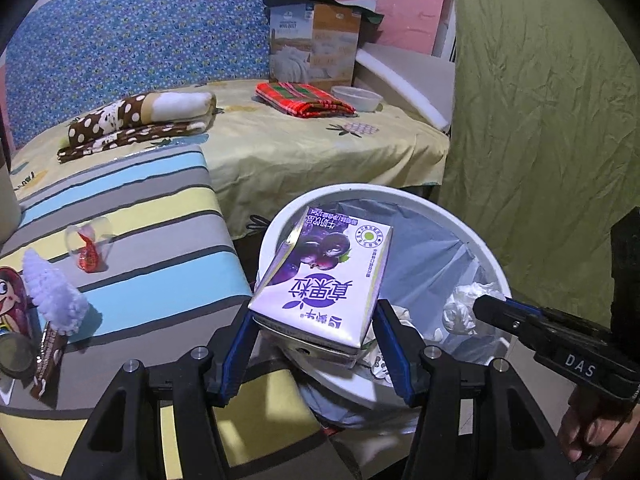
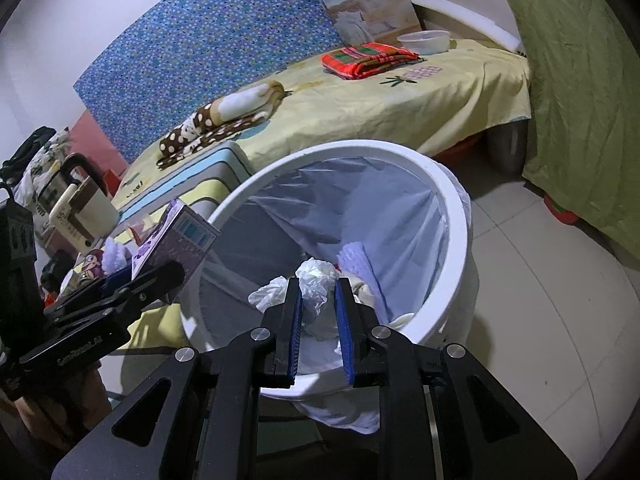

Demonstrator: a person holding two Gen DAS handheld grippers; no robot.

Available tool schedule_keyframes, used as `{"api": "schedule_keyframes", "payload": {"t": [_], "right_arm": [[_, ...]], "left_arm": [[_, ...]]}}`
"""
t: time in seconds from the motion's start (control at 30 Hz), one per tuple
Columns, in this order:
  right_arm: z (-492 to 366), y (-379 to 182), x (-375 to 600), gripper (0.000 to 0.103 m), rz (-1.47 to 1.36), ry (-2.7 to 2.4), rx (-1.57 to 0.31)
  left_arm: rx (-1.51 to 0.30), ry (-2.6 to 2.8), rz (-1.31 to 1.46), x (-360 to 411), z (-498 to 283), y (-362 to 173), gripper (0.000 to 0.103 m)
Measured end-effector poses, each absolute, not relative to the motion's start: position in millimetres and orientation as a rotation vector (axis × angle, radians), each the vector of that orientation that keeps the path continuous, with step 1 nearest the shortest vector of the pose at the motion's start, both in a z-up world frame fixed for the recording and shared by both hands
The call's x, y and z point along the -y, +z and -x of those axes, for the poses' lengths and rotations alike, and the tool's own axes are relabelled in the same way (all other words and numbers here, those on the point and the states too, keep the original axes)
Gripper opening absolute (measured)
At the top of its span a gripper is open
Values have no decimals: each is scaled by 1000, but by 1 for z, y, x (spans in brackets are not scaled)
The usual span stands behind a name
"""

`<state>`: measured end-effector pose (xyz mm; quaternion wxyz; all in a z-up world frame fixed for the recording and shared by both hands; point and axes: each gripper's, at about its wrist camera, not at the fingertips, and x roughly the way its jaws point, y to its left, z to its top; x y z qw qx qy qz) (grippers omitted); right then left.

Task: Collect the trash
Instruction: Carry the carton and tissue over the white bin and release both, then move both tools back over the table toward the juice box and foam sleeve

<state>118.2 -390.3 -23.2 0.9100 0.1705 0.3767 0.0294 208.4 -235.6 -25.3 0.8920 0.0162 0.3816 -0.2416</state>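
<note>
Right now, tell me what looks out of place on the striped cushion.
A clear plastic cup lies tipped on its side on the striped cushion, with a red wrapper at its mouth. A brown snack wrapper lies loose near the front edge. No liquid spill is visible.

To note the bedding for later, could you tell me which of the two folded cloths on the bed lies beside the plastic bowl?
The red plaid cloth lies beside the plastic bowl; the brown polka-dot blanket lies apart, further left.
</note>
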Motion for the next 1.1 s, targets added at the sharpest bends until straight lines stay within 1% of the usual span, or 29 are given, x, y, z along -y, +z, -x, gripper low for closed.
{"api": "schedule_keyframes", "payload": {"t": [0.1,0.13,0.17,0.23,0.3,0.67,1.1], "right_arm": [[-121,-26,392,22,-345,47,-792],[-121,-27,392,24,-343,42,-794],[-121,-27,391,26,-341,39,-793],[-120,-26,391,37,-345,39,-789],[-120,-25,391,39,-343,42,-782],[-107,-11,379,39,-323,76,-737],[-90,4,345,39,-289,163,-710]], "left_arm": [[-791,-506,-29,237,-213,-28,59],[-786,-504,-29,238,-213,-28,59],[-783,-503,-30,238,-213,-28,63],[-773,-503,-27,237,-214,-28,65],[-766,-501,-22,234,-215,-26,65],[-741,-475,20,211,-206,-12,65],[-717,-442,49,171,-165,3,65]]}}
